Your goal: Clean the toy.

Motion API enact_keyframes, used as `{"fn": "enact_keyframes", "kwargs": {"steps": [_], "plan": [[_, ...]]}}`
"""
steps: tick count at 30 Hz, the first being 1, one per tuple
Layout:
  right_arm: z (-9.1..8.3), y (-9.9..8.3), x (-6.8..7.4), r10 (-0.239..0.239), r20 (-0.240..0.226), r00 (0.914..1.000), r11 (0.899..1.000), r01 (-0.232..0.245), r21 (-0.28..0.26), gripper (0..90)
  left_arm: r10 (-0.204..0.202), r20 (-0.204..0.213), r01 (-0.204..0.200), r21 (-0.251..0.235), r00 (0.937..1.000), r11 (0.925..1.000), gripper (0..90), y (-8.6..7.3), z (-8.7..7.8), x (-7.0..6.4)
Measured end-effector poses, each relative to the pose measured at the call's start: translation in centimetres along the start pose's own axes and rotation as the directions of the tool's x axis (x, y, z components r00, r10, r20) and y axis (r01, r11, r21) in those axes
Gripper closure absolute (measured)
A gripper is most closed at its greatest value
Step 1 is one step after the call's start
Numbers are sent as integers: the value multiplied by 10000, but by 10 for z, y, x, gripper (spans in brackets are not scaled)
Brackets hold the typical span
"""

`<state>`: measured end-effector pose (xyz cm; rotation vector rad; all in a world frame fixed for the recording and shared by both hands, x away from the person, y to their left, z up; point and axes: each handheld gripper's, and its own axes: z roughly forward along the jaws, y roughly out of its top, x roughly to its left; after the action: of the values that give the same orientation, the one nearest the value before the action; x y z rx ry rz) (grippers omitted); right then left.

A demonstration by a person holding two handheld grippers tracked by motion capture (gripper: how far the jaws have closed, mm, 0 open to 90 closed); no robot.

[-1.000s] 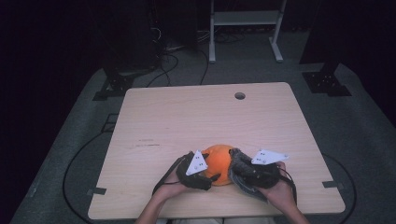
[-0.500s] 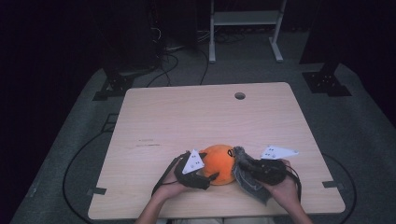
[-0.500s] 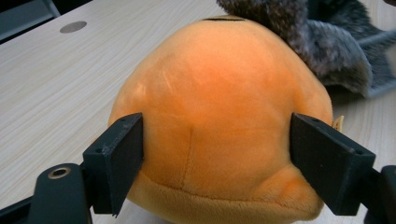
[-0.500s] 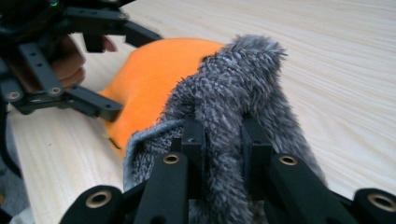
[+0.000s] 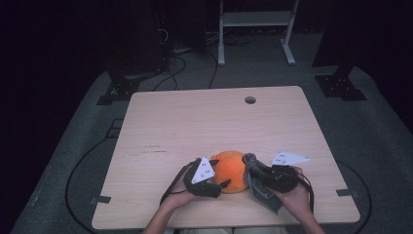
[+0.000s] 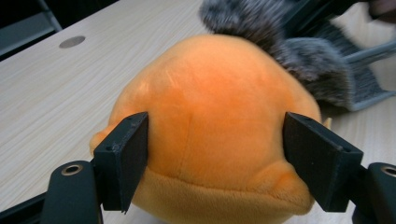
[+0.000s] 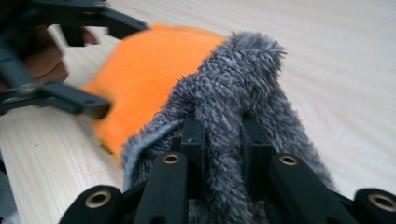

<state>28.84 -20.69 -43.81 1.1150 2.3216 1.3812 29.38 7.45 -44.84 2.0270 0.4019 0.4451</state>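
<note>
Left gripper [image 6: 215, 154] jaws spread wide, one on each flank of orange plush toy [image 6: 212, 126], pads touching its sides. Grey fuzzy cloth [image 6: 299, 56] lying against toy's far upper side. Wooden table [image 6: 56, 88] beneath, round hole [image 6: 72, 42] far left.

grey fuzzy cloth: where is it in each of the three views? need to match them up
High view: grey fuzzy cloth at the near edge, right of centre, against the orange plush.
Left gripper view: top right, behind the plush.
Right gripper view: centre, pinched between the right gripper jaws.
Shared landmark: the orange plush, touching the cloth in all three.
</note>
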Motion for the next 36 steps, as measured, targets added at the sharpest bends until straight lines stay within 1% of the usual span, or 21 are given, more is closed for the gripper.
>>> {"fn": "enact_keyframes", "kwargs": {"steps": [1, 5, 9, 10, 13, 14, 15, 17, 19, 20, 21, 23, 24, 25, 26, 29, 30, 31, 33, 35, 36], "plan": [[0, -2, -5, 295, 39, 9996, 9995, -295, 60, 748, -49, 31, 49, -34, 10000, 10000, 242, 0, 0, 0], [-3, -7, -15, 596, 983, 9934, 9972, -638, 394, 751, 3, 12, -3, 69, 10000, 10000, 242, 0, 0, 1], [-9, -2, -5, 105, 584, 9982, 9998, -94, -200, 749, 153, -74, -152, 144, 9999, 9998, 241, 0, 0, 0], [-6, 0, 3, -332, 531, 9980, 9992, 344, -211, 747, 395, -126, -393, 200, 9991, 9990, 237, 2, -1, -1], [-1, -3, 0, -269, 590, 9979, 9996, 274, -78, 749, 342, 63, -341, -130, 9994, 9993, 221, 5, -6, 1], [-2, -4, -5, -93, 651, 9978, 10000, 93, 9, 749, 95, 220, -86, -425, 9997, 9991, 236, 7, -12, 3], [-2, -4, -5, -93, 651, 9978, 10000, 93, 9, 749, 95, 220, -86, -425, 9997, 9991, 253, 7, -12, 3], [-3, -6, -9, 124, 735, 9972, 9998, -135, 135, 750, 531, 261, -529, -77, 9982, 9986, 309, 7, -15, 1], [-3, -6, -8, 119, 725, 9973, 9998, -130, 152, 750, 552, 136, -553, 59, 9984, 9985, 359, 7, -15, 0], [-7, -4, 0, -138, 839, 9964, 9998, 148, -118, 751, 667, -320, -653, 431, 9973, 9969, 375, 8, -12, -1], [-9, -2, 4, -324, 794, 9963, 9989, 350, -319, 751, 611, -406, -594, 425, 9973, 9973, 382, 7, -10, -1], [-13, 4, 19, -669, 69, 9977, 9922, 673, -1053, 751, 461, -455, -446, 324, 9979, 9985, 385, 7, -8, -1], [-13, 4, 19, -669, 69, 9977, 9922, 673, -1053, 751, 359, -571, -344, 272, 9977, 9990, 385, 7, -5, -2], [-10, 8, 32, -1300, -156, 9914, 9864, 1277, -1033, 751, 299, -739, -283, 225, 9968, 9993, 376, 6, -1, -4], [-6, 7, 35, -1519, -11, 9884, 9854, 1513, -780, 750, 278, -685, -265, 200, 9973, 9994, 366, 7, -2, -3], [2, 1, 29, -1344, -46, 9909, 9895, 1340, -537, 750, 42, -459, -45, -72, 9989, 10000, 234, 8, -7, 0], [1, -1, 21, -877, -296, 9957, 9944, 858, -624, 748, -99, -533, 86, -251, 9985, 9996, 211, 7, -8, 0], [1, -1, 21, -877, -296, 9957, 9944, 858, -624, 748, -99, -533, 86, -251, 9985, 9996, 190, 7, -8, 0], [-2, -1, 20, -765, -107, 9970, 9945, 756, -731, 743, 50, -595, -55, -93, 9982, 9999, 182, 7, -7, -1], [-4, -2, 20, -631, 13, 9980, 9938, 630, -918, 743, 89, -479, -87, 41, 9988, 10000, 244, 5, -6, -1], [-6, -2, 27, -890, 162, 9959, 9912, 902, -973, 745, 150, -654, -140, 145, 9977, 9998, 256, 5, -4, -2]]}}
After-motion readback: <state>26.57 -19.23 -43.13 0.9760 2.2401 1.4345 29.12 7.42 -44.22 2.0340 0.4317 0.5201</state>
